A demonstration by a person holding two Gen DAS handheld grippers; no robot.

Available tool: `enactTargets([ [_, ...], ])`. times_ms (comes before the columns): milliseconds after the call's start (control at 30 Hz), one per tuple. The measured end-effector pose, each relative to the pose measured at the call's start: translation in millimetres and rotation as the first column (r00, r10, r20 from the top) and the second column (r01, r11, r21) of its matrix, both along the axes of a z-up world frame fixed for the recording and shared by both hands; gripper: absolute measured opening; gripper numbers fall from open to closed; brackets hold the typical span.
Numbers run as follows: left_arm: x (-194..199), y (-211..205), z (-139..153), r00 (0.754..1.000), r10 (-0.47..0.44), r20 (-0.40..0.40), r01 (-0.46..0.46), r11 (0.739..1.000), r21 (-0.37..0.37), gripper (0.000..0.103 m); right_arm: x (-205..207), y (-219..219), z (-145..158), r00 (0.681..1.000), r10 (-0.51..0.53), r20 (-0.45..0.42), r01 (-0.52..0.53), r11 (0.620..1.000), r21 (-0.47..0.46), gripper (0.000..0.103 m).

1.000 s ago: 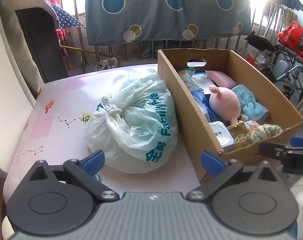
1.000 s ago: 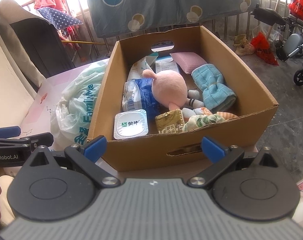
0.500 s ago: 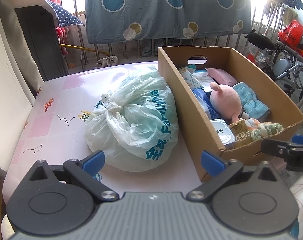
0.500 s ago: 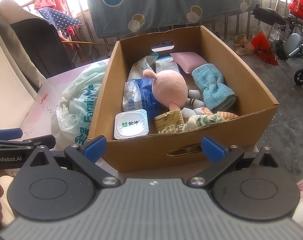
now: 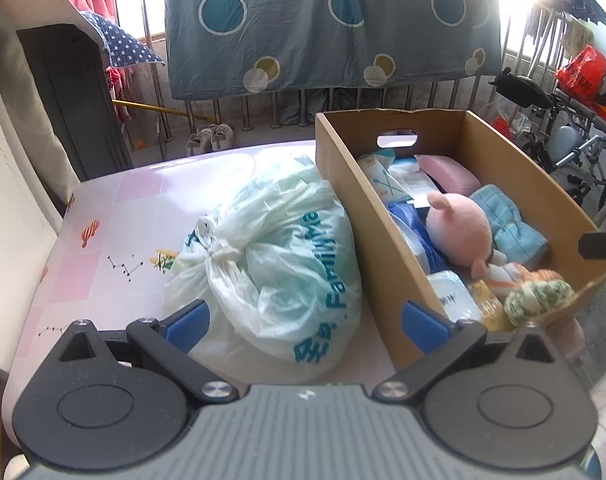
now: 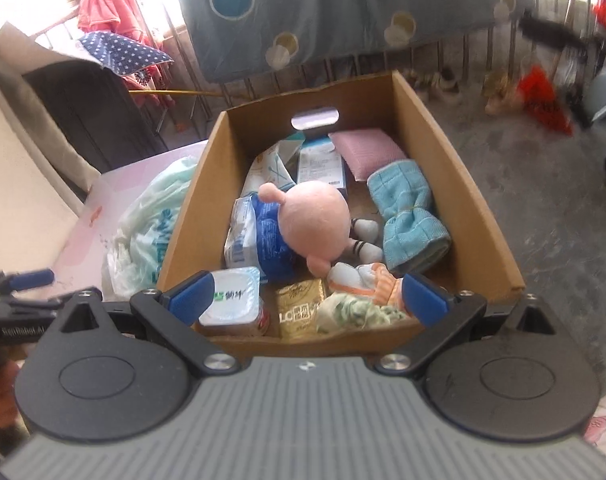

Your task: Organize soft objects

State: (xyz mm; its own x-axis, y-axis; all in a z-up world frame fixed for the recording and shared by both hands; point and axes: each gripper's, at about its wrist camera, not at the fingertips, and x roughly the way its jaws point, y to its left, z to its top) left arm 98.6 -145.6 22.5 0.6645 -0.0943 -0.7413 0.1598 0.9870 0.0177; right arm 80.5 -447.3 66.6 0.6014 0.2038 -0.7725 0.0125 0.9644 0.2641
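Note:
A cardboard box (image 6: 475, 184) (image 5: 363, 208) stands on the pink table (image 5: 135, 208). In it lie a pink plush doll (image 6: 317, 220) (image 5: 461, 232), a folded blue towel (image 6: 409, 216), a pink sponge (image 6: 367, 152), a blue packet (image 6: 263, 236), a yoghurt cup (image 6: 233, 300), a gold packet (image 6: 301, 312) and a patterned cloth (image 6: 355, 308). A tied white plastic bag (image 5: 279, 256) lies left of the box. My right gripper (image 6: 307, 300) is open and empty over the box's near edge. My left gripper (image 5: 303, 320) is open and empty just before the bag.
A blue dotted sheet (image 5: 331, 24) hangs on railings behind the table. A dark cabinet (image 5: 75, 100) stands at the far left. A wheelchair and red bags (image 5: 579, 92) stand on the floor to the right. The table ends just behind the box.
My right gripper has risen and moved forward over the box's near edge, looking down into it. My left gripper has moved closer to the bag.

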Motion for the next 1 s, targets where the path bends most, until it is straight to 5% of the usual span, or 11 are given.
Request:
enactTargets([
  [100,10.0,-1.1,-5.9,1.000,0.001,0.006,-0.002,1.000,0.016,0.103,30.8,-15.6,-13.5,0.995,0.013,-0.103,-0.010,0.999,0.032,0.078],
  [233,22.9,1.3,-14.3,1.000,0.001,0.003,-0.001,1.000,0.024,0.103,71.6,-13.9,-41.2,0.965,0.090,-0.247,-0.118,0.988,-0.104,0.060],
  [633,41.4,16.5,-25.8,0.999,0.040,-0.019,-0.040,0.999,0.025,0.103,135.9,28.6,-130.7,0.785,0.298,-0.544,-0.493,0.832,-0.256,0.058],
  [800,40.8,19.5,-25.8,0.999,0.040,-0.026,-0.040,0.999,0.009,0.103,126.2,26.3,-112.2,0.836,0.268,-0.479,-0.444,0.843,-0.303,0.046],
  [1000,35.6,21.7,-21.5,0.999,0.038,-0.018,-0.038,0.999,-0.008,0.103,118.0,-12.7,-62.2,0.931,0.109,-0.348,-0.197,0.954,-0.228,0.042],
])
